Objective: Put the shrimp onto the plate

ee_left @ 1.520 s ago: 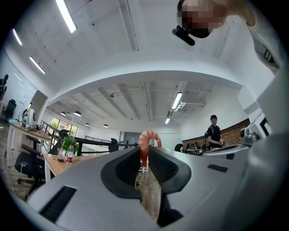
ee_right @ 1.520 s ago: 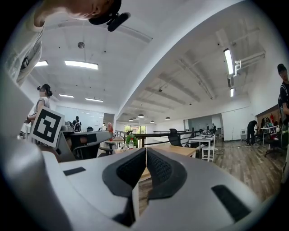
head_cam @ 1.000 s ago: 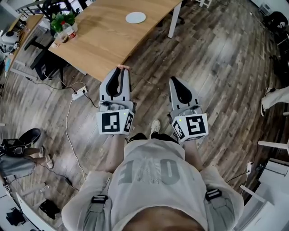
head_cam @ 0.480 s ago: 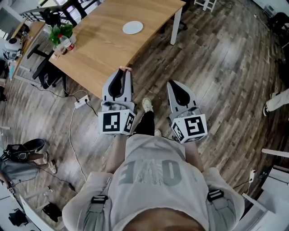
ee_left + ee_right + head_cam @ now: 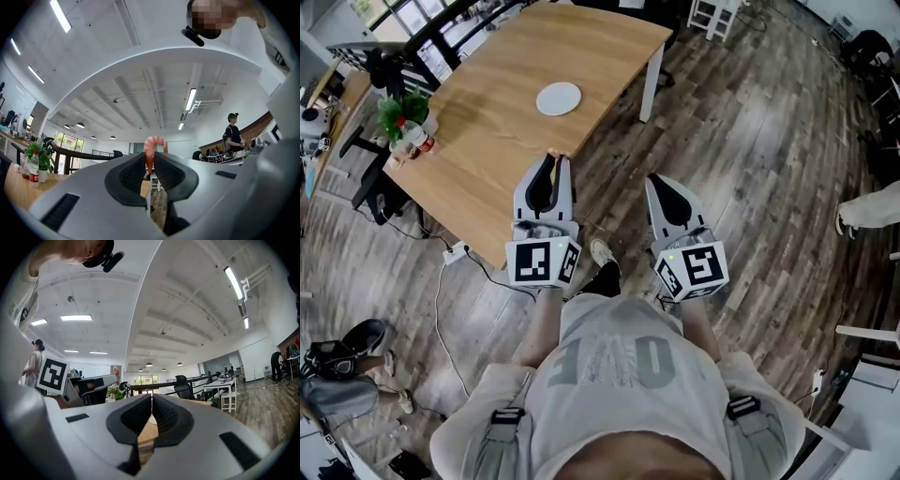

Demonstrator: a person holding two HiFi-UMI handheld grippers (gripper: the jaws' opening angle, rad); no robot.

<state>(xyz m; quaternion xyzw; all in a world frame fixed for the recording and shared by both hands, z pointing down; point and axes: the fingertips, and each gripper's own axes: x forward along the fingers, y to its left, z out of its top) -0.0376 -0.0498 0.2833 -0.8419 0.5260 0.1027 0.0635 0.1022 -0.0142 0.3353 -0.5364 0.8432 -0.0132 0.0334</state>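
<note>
The left tongs (image 5: 551, 159) pinch the shrimp (image 5: 149, 149)
At the counter (image 5: 483, 141) edge, plate (image 5: 558, 98) well apart; the right tongs (image 5: 664, 184) are closed, empty.

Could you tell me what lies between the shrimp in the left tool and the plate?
Only bare wooden tabletop, seen in the head view: nothing stands between the shrimp and the plate.
</note>
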